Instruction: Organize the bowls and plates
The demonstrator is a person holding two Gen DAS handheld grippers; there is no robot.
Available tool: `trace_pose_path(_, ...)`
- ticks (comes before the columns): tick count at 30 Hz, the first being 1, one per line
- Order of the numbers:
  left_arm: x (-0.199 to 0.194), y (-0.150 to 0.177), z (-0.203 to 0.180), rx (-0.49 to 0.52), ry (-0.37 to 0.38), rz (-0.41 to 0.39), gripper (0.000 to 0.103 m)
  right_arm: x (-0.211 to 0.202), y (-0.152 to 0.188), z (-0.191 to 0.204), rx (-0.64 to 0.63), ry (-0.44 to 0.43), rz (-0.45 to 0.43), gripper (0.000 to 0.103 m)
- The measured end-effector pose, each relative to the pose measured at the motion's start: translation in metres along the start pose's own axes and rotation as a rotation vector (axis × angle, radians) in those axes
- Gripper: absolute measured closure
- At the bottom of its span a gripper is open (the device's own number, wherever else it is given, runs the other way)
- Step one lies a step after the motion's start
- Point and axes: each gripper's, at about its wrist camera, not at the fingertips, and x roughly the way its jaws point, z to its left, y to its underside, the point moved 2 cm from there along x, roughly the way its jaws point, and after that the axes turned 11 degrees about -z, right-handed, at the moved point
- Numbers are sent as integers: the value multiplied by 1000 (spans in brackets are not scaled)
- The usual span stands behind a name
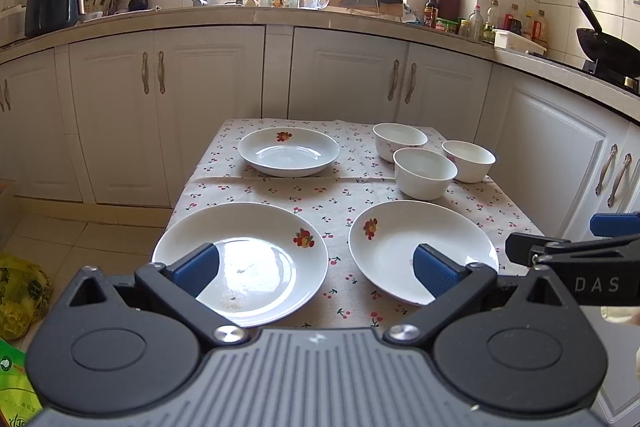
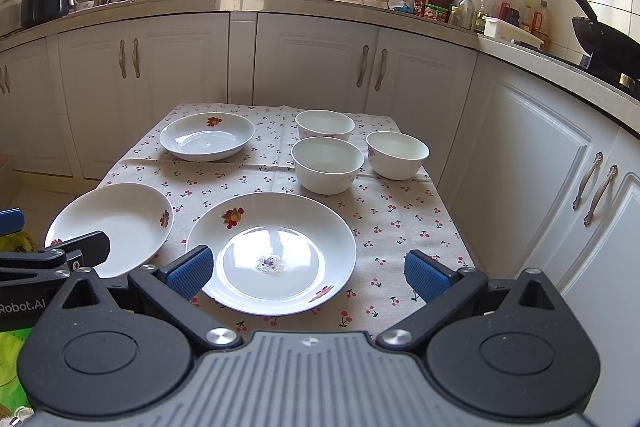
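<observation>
White glazed china covers the small table with the cherry-print cloth: three shallow round plates and three plain white bowls, all sitting upright, mouths up. Being round, none has a long axis; only the fruit motifs on the plate rims give a heading. The near-left plate has its motif on the right side of the rim, the near-right plate carries one at the far left of its rim and another at the near right, and the far plate shows its motif on the far rim, toward the cabinets. The near plates lie side by side, close but apart. The three bowls cluster at the far right corner: the rear bowl, the middle bowl just in front of it and seemingly touching, and the right bowl beside them with a gap. The left gripper hangs spread wide over the two near plates, holding nothing. The right gripper is likewise spread wide and empty, above the near-right plate.
</observation>
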Motion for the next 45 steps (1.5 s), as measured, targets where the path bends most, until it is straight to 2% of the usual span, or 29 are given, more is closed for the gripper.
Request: trace_pose_path(45, 7, 4, 0, 4, 7, 10, 1, 2, 1, 3, -7, 22, 4, 0)
